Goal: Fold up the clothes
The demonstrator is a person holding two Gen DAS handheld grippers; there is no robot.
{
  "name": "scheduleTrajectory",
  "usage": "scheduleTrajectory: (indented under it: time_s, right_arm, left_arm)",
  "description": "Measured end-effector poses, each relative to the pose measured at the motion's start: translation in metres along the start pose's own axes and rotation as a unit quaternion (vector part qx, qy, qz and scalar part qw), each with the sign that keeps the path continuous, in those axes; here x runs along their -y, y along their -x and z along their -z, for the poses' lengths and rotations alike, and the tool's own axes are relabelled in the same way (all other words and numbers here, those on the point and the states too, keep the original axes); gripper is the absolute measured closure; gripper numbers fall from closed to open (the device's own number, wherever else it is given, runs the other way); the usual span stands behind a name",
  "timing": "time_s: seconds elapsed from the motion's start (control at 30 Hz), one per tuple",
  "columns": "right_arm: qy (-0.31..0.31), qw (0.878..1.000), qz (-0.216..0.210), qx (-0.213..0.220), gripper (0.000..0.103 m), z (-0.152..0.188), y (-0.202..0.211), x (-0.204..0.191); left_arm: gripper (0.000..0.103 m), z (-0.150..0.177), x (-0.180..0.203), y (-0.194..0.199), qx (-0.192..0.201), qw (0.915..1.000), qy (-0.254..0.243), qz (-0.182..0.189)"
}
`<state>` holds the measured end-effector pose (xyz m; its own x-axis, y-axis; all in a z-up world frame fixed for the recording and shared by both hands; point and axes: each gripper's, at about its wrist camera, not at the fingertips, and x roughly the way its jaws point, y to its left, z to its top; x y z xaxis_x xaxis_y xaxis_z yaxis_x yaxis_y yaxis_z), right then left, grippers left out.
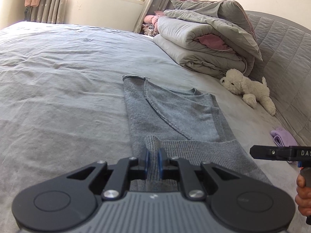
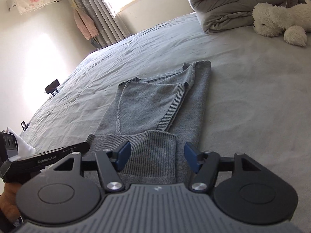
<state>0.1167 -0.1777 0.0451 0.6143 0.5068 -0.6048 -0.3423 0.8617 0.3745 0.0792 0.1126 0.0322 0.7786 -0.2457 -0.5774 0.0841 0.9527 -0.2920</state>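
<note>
Near hem of the grey knitted sweater (image 2: 155,104) hidden beneath the right gripper (image 2: 155,155) body; white plush dog (image 2: 279,23) beyond the jaws, cropped by the right frame edge.

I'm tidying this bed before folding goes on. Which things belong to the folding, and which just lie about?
Folding job:
- grey sweater
- left gripper, shut on its ribbed hem
- right gripper, open

Lying about:
- white plush dog
- folded quilts
- lilac cloth
</note>
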Motion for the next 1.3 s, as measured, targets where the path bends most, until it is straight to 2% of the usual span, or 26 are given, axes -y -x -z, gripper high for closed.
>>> scheduleTrajectory:
  time_s: [0.03, 0.07, 0.13, 0.23, 0.4, 0.57, 0.63, 0.77, 0.87, 1.07, 1.17, 1.23, 1.27, 1.3]
  right_arm:
    - [0.019, 1.0, 0.01, -0.008, 0.05, 0.002, -0.004, -0.005]
    - [0.038, 0.999, 0.02, -0.017, 0.068, 0.005, -0.008, -0.011]
    - [0.071, 0.997, 0.035, -0.023, 0.074, 0.009, -0.014, -0.02]
    - [0.08, 0.996, 0.039, -0.018, 0.09, 0.01, -0.012, -0.024]
    - [0.05, 0.998, 0.042, 0.007, 0.094, 0.005, -0.005, -0.012]
    - [0.083, 0.992, 0.049, 0.084, 0.095, 0.0, 0.014, -0.028]
    - [0.088, 0.989, 0.07, 0.093, 0.095, -0.002, 0.012, -0.029]
    - [0.092, 0.986, 0.12, 0.063, 0.095, 0.005, -0.013, -0.019]
    - [0.12, 0.981, 0.14, 0.053, 0.095, 0.014, -0.028, -0.022]
    - [0.138, 0.977, 0.126, 0.1, 0.095, 0.01, -0.015, -0.03]
    - [0.135, 0.977, 0.132, 0.094, 0.095, 0.007, -0.015, -0.028]
    - [0.125, 0.981, 0.128, 0.071, 0.095, 0.008, -0.021, -0.024]
    - [0.118, 0.984, 0.123, 0.059, 0.093, 0.009, -0.024, -0.022]
    - [0.109, 0.986, 0.117, 0.048, 0.091, 0.009, -0.026, -0.02]
  left_arm:
    - [0.094, 0.0, 0.001, 0.0, 0.0, 1.0, -0.003, 0.001]
    - [0.094, 0.0, 0.002, 0.0, 0.001, 1.0, -0.006, 0.001]
    - [0.094, 0.001, 0.003, 0.0, 0.001, 1.0, -0.008, 0.001]
    - [0.094, 0.0, 0.003, 0.001, 0.002, 1.0, -0.01, 0.0]
    - [0.096, -0.003, 0.008, 0.007, 0.023, 0.9994, -0.026, 0.002]
    - [0.096, -0.015, 0.01, 0.021, 0.075, 0.9969, -0.017, 0.019]
    - [0.096, -0.018, 0.011, 0.013, 0.071, 0.9972, -0.021, 0.006]
    - [0.096, -0.012, 0.005, -0.008, 0.042, 0.9986, -0.022, -0.023]
    - [0.096, -0.009, -0.002, -0.015, 0.026, 0.9985, -0.016, -0.046]
    - [0.095, -0.015, -0.014, -0.004, 0.029, 0.9987, 0.037, -0.022]
    - [0.081, -0.016, -0.009, -0.001, 0.021, 0.9987, 0.047, -0.003]
    - [0.059, -0.016, -0.006, -0.001, 0.013, 0.9989, 0.044, -0.003]
    - [0.043, -0.016, -0.006, -0.001, 0.01, 0.999, 0.043, -0.004]
    - [0.041, -0.016, -0.006, -0.001, 0.01, 0.9991, 0.042, -0.004]
